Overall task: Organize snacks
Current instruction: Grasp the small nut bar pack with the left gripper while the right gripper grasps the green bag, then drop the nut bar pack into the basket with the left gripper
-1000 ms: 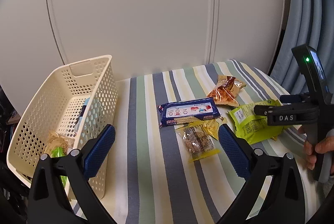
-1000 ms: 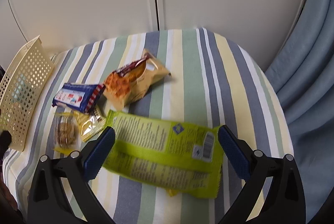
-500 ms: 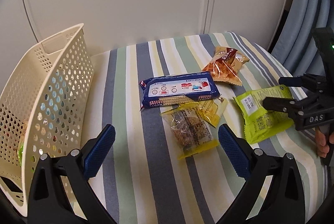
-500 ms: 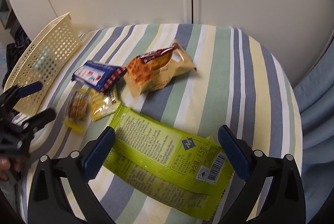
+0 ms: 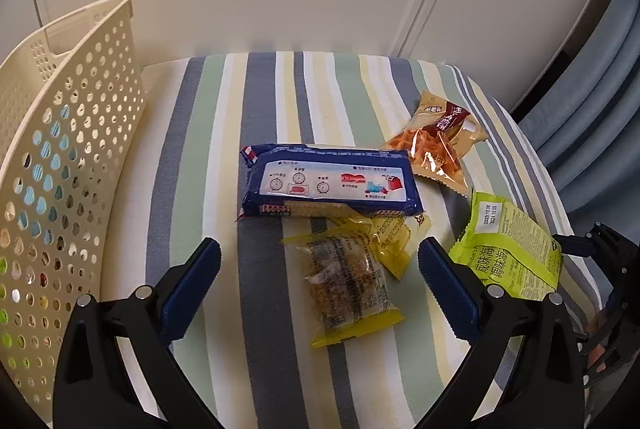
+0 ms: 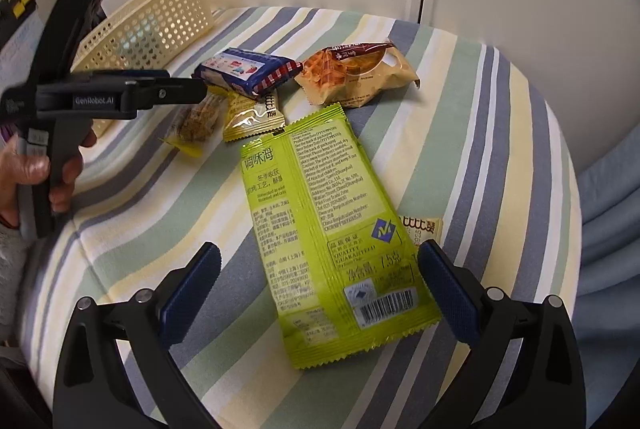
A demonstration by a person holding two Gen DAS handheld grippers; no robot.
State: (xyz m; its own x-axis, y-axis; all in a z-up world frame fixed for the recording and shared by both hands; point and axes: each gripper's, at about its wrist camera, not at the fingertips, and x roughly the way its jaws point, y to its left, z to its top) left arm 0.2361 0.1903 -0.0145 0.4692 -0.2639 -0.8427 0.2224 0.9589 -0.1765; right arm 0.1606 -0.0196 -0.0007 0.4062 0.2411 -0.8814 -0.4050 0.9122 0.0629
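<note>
Green snack packet (image 6: 328,229) is lying flat on the striped surface (image 6: 480,133); I am lining my right gripper (image 6: 318,295) over it, jaws wide and empty. Left gripper (image 5: 320,285), equally agape, is nearing the yellow-wrapped bar (image 5: 346,285). Next: descend, pinch, carry to the basket (image 5: 76,133).

Glossy plastic wrappers are shining on the green seaweed packet (image 6: 332,237) and blue biscuit pack (image 5: 330,185); the striped tablecloth (image 5: 192,157) is looking matt, the perforated basket (image 5: 68,157) smooth plastic.
</note>
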